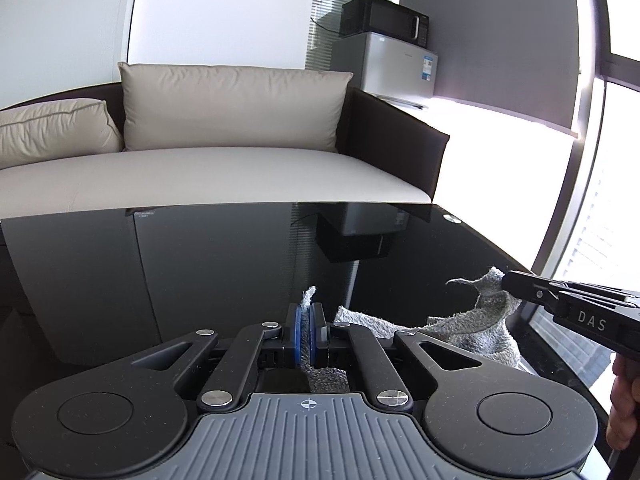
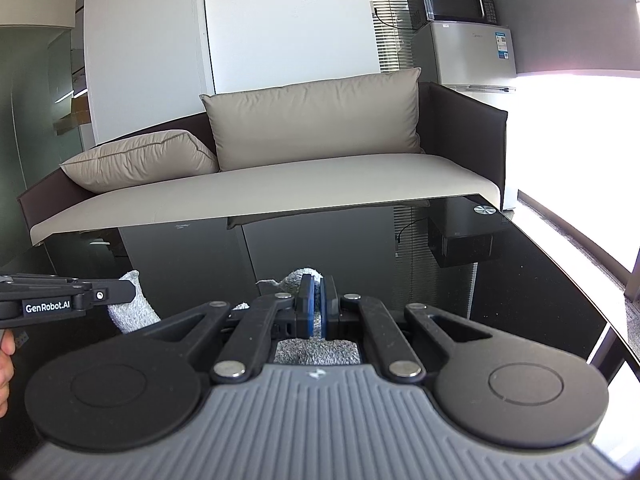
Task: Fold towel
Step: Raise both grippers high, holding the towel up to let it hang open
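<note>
- A grey terry-cloth towel [image 1: 472, 328] is held above the glossy black glass counter [image 1: 200, 272].
- One corner each is clamped by the left claw [image 1: 306, 330] and right claw [image 2: 319, 306], seemingly for folding.

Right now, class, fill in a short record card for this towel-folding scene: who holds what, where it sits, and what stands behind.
left hand-held gripper: shut on one part of the towel
right hand-held gripper: shut on another part of the towel
towel: grey, fluffy, bunched and lifted between the two grippers
surface: glossy black table, reflecting the room
background: sofa with two beige cushions
appliances: black microwave on top of a silver mini fridge
fold status: not yet folded flat
</note>
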### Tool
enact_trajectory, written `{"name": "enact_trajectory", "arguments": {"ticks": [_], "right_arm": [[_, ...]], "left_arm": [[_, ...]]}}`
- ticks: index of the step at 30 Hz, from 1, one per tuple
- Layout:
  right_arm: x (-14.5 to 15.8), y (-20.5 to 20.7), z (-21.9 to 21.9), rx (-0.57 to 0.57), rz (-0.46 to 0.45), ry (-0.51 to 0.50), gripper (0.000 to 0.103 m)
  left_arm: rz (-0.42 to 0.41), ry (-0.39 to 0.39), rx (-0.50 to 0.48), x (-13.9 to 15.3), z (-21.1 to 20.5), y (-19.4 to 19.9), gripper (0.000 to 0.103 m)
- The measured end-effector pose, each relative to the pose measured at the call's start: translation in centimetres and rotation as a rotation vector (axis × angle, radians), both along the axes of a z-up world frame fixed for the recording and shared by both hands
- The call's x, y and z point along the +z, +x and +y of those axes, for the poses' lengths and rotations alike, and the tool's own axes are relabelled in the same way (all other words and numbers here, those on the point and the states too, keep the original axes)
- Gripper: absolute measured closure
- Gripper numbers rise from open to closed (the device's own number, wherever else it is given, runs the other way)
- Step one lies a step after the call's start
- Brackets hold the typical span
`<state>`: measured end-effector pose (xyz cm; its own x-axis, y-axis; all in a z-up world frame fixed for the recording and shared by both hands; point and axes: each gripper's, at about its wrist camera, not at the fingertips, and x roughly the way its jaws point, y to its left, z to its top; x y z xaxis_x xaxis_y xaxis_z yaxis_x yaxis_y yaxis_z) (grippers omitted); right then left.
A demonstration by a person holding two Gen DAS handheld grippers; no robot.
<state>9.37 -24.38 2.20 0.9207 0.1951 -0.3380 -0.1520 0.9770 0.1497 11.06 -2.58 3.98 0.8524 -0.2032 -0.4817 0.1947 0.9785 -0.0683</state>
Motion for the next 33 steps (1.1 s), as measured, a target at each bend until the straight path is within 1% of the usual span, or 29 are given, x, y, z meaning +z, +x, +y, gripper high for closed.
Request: {"name": "enact_trajectory", "arguments": {"ticks": [8, 18, 24, 31, 33], "right_arm": [[2.1, -2.1, 0.7, 0.018, -0.039, 0.034, 0.101], [3.5, -3.4, 1.1, 0.032, -0.043, 0.050, 0.101], [5.0, -4.0, 0.6, 0.040, -0.063, 0.065, 0.101], [7.2, -5.2, 0.4, 0.046, -0.091, 0.073, 0.101], [7.8, -5.6, 0.4, 0.047, -0.101, 0.073, 0.101]], "left_arm": [[-0.037, -0.005, 0.024, 2.2, 0.4, -2.5, 0.099], [-0.058, -0.019, 0.055, 3.8, 1.3, -4.2, 0.099], [-0.083, -0.019, 0.070, 5.1, 1.6, -4.8, 0.099], [-0.129, -0.009, 0.082, 7.5, 2.0, -6.0, 0.099], [-0.151, -0.001, 0.088, 8.6, 2.0, -6.4, 0.099]]}}
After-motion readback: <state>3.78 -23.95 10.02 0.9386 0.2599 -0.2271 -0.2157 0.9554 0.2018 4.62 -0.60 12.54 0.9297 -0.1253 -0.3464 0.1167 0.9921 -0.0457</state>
